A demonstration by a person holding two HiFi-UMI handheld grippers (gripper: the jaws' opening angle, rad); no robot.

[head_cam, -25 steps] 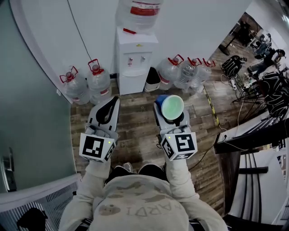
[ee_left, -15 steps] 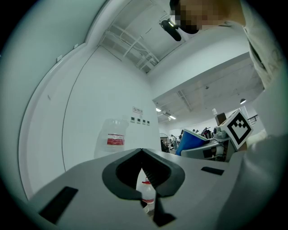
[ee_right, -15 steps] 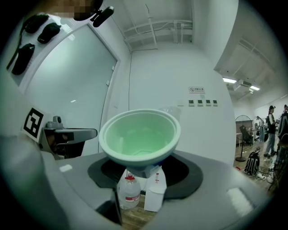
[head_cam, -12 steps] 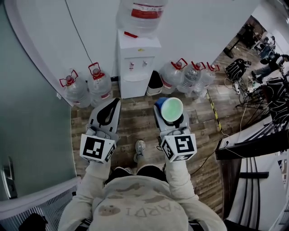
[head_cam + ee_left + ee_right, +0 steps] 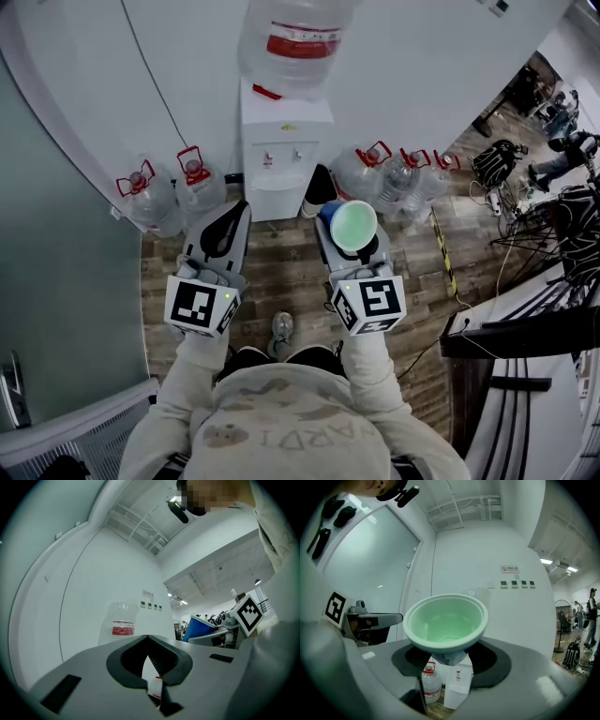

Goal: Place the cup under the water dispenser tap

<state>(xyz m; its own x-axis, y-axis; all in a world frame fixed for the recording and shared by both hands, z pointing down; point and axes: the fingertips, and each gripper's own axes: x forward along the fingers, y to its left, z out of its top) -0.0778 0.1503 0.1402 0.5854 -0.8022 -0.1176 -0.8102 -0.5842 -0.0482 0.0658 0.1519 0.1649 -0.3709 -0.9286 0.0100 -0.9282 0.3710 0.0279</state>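
Observation:
A white water dispenser [image 5: 281,155] stands against the wall with a big bottle [image 5: 298,37] on top, its taps on the front panel. My right gripper [image 5: 352,231] is shut on a cup [image 5: 353,226], blue outside and pale green inside, held upright a short way in front of the dispenser and slightly to its right. In the right gripper view the cup [image 5: 445,623] fills the middle, and the dispenser [image 5: 458,686] shows below it between the jaws. My left gripper [image 5: 236,214] is shut on nothing, level with the right one. From the left gripper view the cup [image 5: 201,627] shows at right.
Spare water bottles stand on the wood floor left [image 5: 141,197] and right [image 5: 394,178] of the dispenser. A dark bin [image 5: 321,186] sits beside it. Cables and equipment [image 5: 562,216] crowd the right side. A grey partition [image 5: 66,281] runs along the left.
Both grippers and the cup have moved forward towards the dispenser, which now shows nearer and larger. The jaws keep the same stance.

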